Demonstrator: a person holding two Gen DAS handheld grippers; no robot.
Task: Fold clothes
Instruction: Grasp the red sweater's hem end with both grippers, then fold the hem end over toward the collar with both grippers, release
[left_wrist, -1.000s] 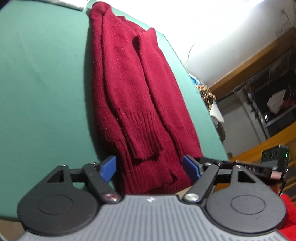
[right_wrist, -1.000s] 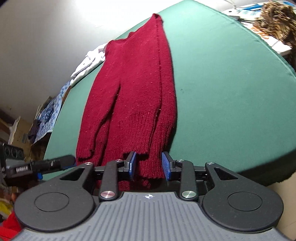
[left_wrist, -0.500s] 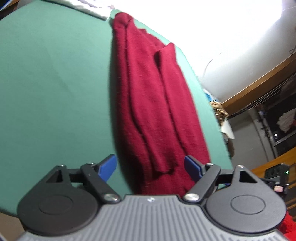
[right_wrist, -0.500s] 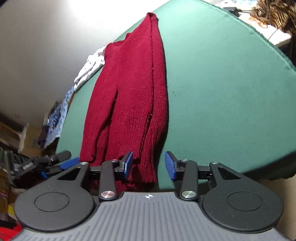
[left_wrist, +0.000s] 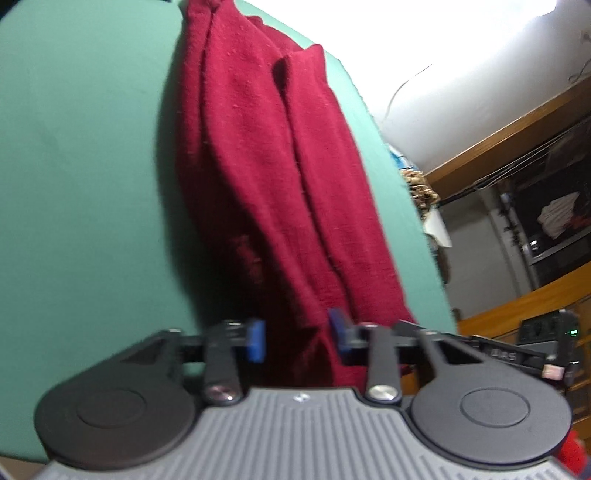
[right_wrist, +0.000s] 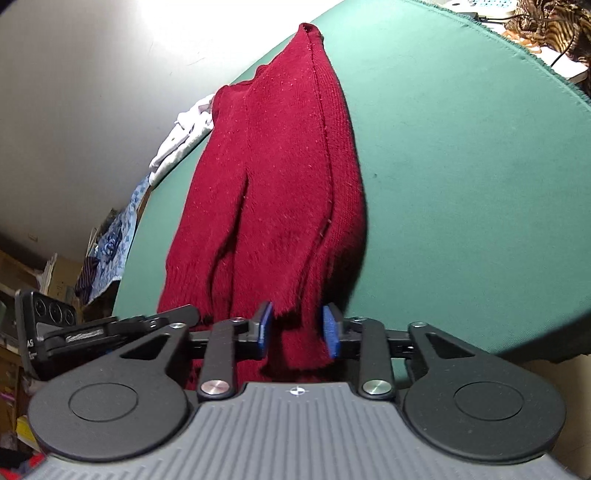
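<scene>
Both sets of fingers have just been closing: left gripper (left_wrist: 295, 339) and right gripper (right_wrist: 297, 330) half-open around the red sweater's (right_wrist: 280, 192) hem at six o'clock on the green counter (right_wrist: 461, 166); a thin bite risks knit slipping free.

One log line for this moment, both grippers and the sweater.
left gripper: closing around sweater hem | right gripper: closing, hem between | table: sweater flat
</scene>
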